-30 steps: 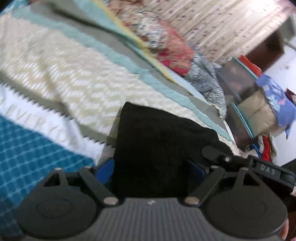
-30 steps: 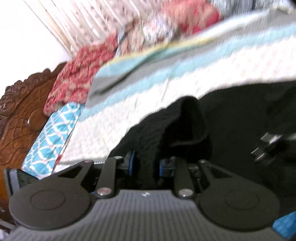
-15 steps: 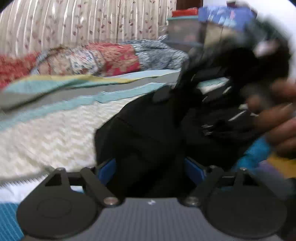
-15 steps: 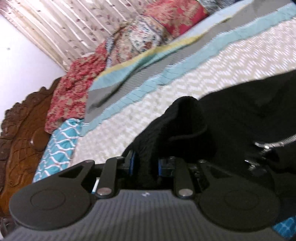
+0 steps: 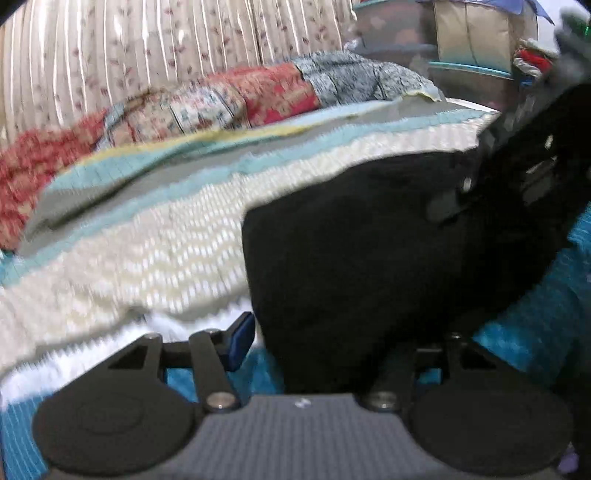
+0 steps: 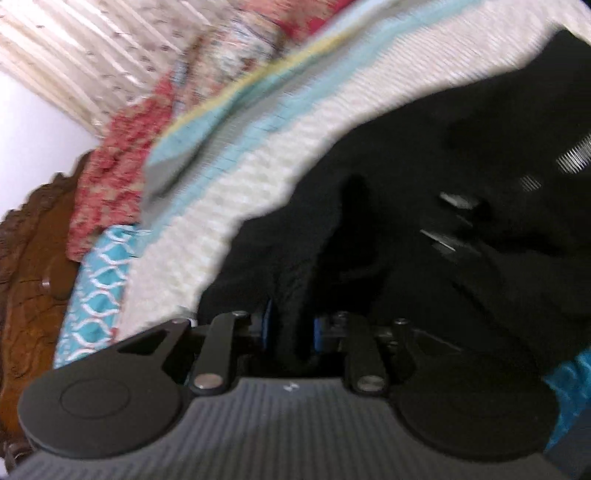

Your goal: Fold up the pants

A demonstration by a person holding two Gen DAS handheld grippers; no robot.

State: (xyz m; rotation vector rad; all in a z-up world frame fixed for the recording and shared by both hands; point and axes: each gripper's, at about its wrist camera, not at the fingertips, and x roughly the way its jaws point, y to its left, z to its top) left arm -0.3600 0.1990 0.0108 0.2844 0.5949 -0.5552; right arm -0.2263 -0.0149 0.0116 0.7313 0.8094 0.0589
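Black pants (image 5: 351, 251) lie in a heap on the striped bedspread (image 5: 155, 229). In the left wrist view my left gripper (image 5: 325, 343) is wide open; its left blue pad (image 5: 240, 339) is bare and apart from the cloth, and the right finger is hidden behind the fabric. The other gripper shows blurred at the upper right (image 5: 517, 162). In the right wrist view my right gripper (image 6: 290, 328) is shut on a fold of the pants (image 6: 406, 206), with the cloth bunched between the blue pads.
Red floral pillows (image 5: 229, 99) and a curtain (image 5: 147, 48) lie at the back. Boxes (image 5: 461, 33) are stacked at the far right. A carved wooden headboard (image 6: 33, 266) stands at the left in the right wrist view. Blue patterned sheet (image 5: 528, 317) lies under the pants.
My left gripper has opened and let go of the pants; its left pad now stands clear. My right gripper keeps its hold and has swung, so the view is blurred.
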